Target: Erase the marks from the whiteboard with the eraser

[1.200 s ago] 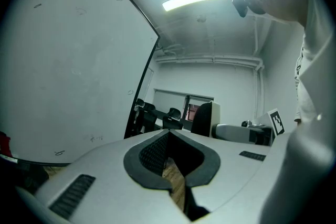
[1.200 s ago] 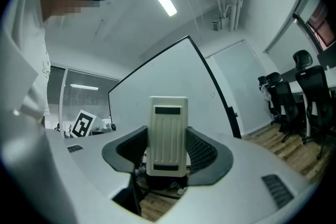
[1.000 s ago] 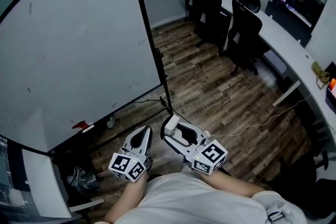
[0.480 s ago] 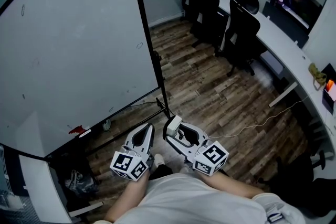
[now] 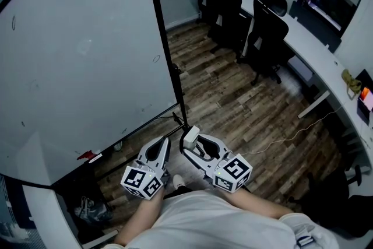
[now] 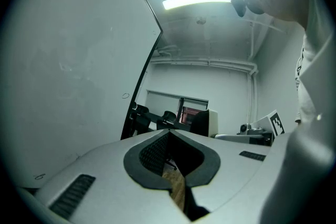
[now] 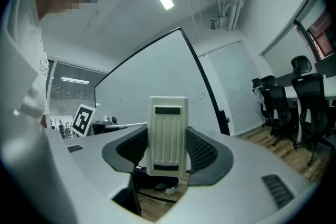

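Whiteboard [image 5: 87, 55] on wood floor [image 5: 233, 111], office chairs [image 5: 265, 38] beyond.

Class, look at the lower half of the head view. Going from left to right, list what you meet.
Small red thing at the foot of the whiteboard → left gripper → right gripper holding the eraser → desk leg.
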A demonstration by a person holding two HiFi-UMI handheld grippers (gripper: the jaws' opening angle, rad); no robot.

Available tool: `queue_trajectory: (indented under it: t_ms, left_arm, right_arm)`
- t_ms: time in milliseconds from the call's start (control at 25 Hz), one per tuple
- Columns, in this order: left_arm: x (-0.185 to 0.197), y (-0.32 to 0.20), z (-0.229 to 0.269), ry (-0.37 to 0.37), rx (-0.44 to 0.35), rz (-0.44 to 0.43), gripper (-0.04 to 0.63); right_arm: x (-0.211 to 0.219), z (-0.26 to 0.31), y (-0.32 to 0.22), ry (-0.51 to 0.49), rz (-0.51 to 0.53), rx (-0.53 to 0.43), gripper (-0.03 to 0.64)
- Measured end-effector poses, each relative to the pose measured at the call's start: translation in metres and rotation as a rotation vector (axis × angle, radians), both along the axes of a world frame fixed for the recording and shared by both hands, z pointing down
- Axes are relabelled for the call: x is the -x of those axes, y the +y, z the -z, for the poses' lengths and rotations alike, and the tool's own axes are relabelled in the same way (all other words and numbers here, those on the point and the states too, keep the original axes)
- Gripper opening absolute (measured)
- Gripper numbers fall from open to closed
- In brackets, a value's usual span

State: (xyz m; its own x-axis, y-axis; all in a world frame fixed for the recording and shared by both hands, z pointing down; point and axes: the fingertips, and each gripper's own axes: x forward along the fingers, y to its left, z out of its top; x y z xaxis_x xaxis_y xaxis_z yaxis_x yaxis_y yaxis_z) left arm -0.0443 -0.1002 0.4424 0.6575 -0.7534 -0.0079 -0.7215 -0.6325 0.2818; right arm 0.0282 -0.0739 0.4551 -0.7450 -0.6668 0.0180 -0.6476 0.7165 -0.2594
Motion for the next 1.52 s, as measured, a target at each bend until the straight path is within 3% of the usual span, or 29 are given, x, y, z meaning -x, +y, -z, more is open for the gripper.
queue_trajectory:
  t_ms: [640, 1000, 1520]
  left_arm:
    - [0.053, -0.078, 0.027, -0.008, -0.058, -0.112, 0.007]
    - [0.07, -0.092, 0.025, 0.011, -0.045, -0.18, 0.007]
    - [0.079, -0.119, 0.019, 0.003, -0.03, -0.162, 0.006]
  right_arm:
    - [0.057, 0.013, -0.073, -0.009, -0.086, -0.034, 0.232]
    - [0.085, 0.004, -0.089, -0.021, -0.108, -0.004, 0.232]
    - [0.094, 0.009, -0.127, -0.003, -0.087, -0.06, 0.232]
